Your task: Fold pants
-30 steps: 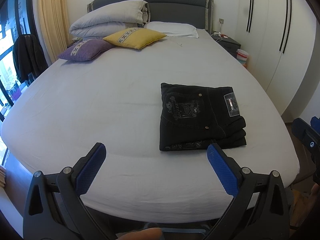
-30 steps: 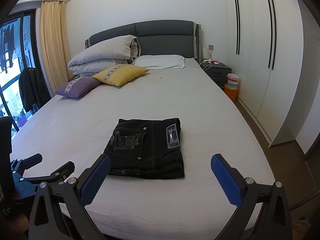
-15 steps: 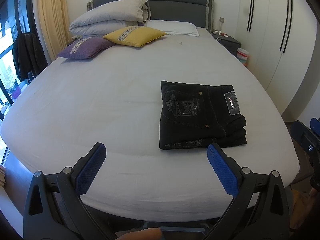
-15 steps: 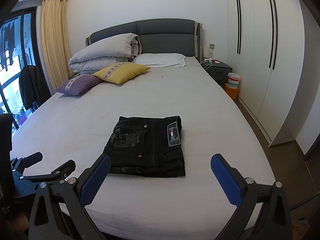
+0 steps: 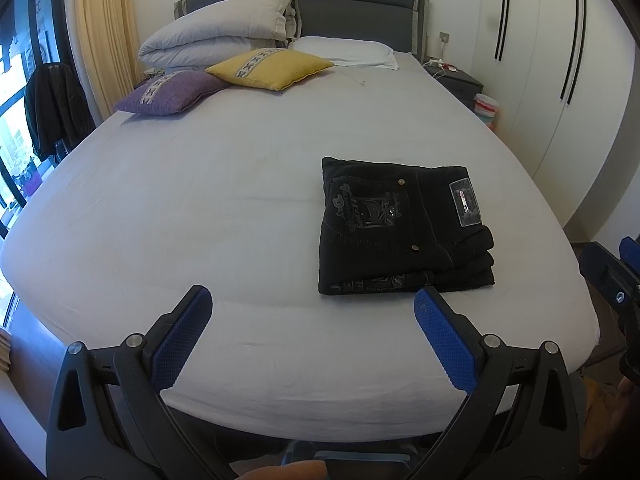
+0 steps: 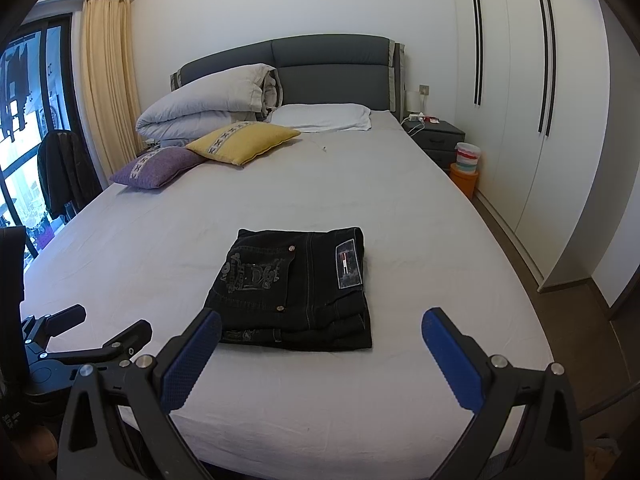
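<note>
- black pants (image 5: 402,232) (image 6: 296,292) lying folded on bed (image 5: 200,200) (image 6: 420,220), near edge
- left gripper (image 5: 312,300) hovering, fingers (image 5: 182,334) wide, holding nothing
- right gripper (image 6: 322,322) hovering, fingers (image 6: 450,354) wide, touching nothing

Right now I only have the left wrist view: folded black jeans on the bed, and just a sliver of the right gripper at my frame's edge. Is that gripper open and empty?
Observer: Yes. The right wrist view shows the right gripper wide open, nothing between its blue pads, short of the folded black jeans.
Operator: What does the striped tub by the nightstand stand on?
Observer: The striped tub stands on an orange container, which the bed hides from you.
Operator: And the left gripper, seen from outside?
Observer: The left gripper is open at the bed's near edge, left of the jeans and touching no cloth.
</note>
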A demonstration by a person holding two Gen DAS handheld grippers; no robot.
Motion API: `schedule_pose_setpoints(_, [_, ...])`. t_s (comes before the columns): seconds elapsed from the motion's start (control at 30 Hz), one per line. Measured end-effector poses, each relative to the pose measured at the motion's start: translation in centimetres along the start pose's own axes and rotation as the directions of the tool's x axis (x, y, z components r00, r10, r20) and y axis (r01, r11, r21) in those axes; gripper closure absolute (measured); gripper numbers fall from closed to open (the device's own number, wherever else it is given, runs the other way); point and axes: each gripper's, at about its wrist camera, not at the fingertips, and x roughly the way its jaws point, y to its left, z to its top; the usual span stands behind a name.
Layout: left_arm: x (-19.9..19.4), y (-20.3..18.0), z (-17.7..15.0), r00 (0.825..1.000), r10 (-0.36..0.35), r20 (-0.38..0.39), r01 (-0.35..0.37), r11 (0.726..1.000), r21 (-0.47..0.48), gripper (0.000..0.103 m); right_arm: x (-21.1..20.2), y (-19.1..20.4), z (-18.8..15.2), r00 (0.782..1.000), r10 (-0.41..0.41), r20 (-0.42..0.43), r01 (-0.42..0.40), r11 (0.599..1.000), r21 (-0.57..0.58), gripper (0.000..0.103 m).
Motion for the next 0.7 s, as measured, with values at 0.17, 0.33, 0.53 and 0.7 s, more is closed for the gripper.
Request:
schedule_pose_setpoints(0.17, [0.08, -0.08, -0.21, 1.000, 0.000, -0.003, 0.000, 1.000, 0.000, 0.000, 0.06, 0.01, -0.01, 1.000, 0.000, -0.001, 0.000, 1.000, 0.001, 0.000])
schedule_pose_setpoints(0.33, [0.10, -0.10, -0.25, 1.000, 0.000, -0.004, 0.000, 1.000, 0.000, 0.000, 0.12, 0.03, -0.16, 1.000, 0.000, -0.003, 0.000, 1.000, 0.000, 0.000])
schedule_pose_setpoints(0.53, [0.24, -0.21, -0.69, 1.000, -0.003, -0.010, 0.003, 1.000, 0.002, 0.000, 0.15, 0.03, -0.21, 1.000, 0.001, -0.004, -0.001, 1.000, 0.000, 0.000])
schedule_pose_setpoints(0.7, [0.31, -0.21, -0.82, 1.000, -0.005, -0.013, 0.005, 1.000, 0.003, 0.000, 0.16, 0.07, -0.38, 1.000, 0.001, -0.006, -0.001, 1.000, 0.000, 0.000])
